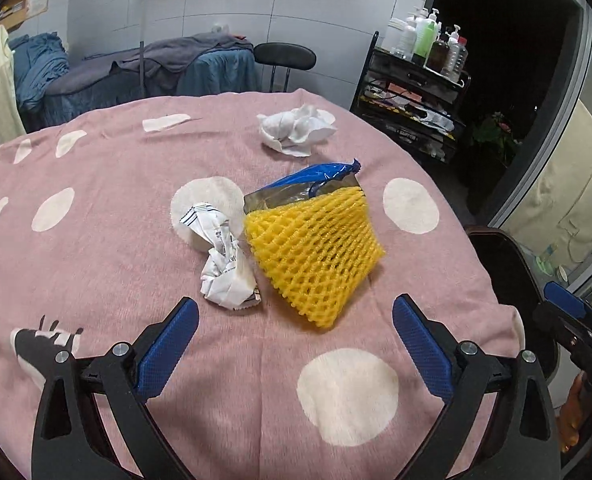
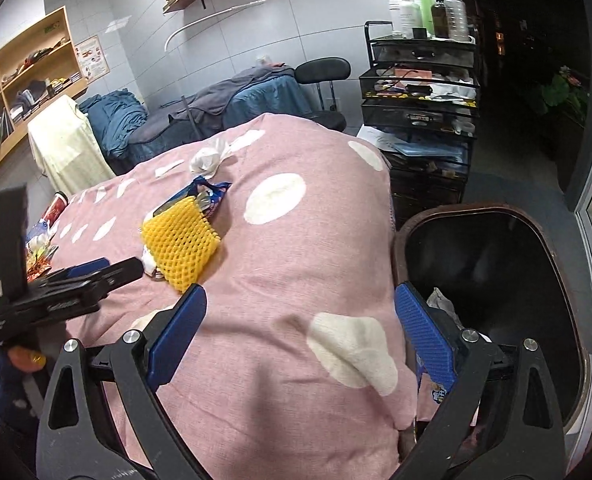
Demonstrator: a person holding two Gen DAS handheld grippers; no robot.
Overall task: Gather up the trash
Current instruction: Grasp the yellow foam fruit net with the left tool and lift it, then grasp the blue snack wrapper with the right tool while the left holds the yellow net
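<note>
My left claw point(image 1: 296, 344) hangs over the pink cloth with pale round spots point(image 1: 96, 248) that covers the table, its blue-padded jaws spread wide with nothing between them. Just ahead of it, a little toward the right finger, lies the yellow foam fruit net point(image 1: 315, 252), flat on the cloth. Beyond the net and touching its far edge is a blue and silver foil wrapper point(image 1: 311, 182), partly tucked under it. Ahead of my left finger, just beside the net, sits a crumpled white printed paper wrapper point(image 1: 224, 264), with a small dark scrap at its near end that I cannot make out. Farther off, well past the foil, is a crumpled white tissue point(image 1: 296, 128).

My right claw point(image 2: 299, 336) is also held wide open and empty, above the near edge of the same cloth. Its right finger stands over the rim of a dark bin with a brown rim point(image 2: 535, 248), which sits beside the table to the right of that claw; some crumpled grey-white paper point(image 2: 441, 304) shows inside it, just behind the finger. From this side the yellow net lies ahead and to the left, near the tip of my left claw.
</note>
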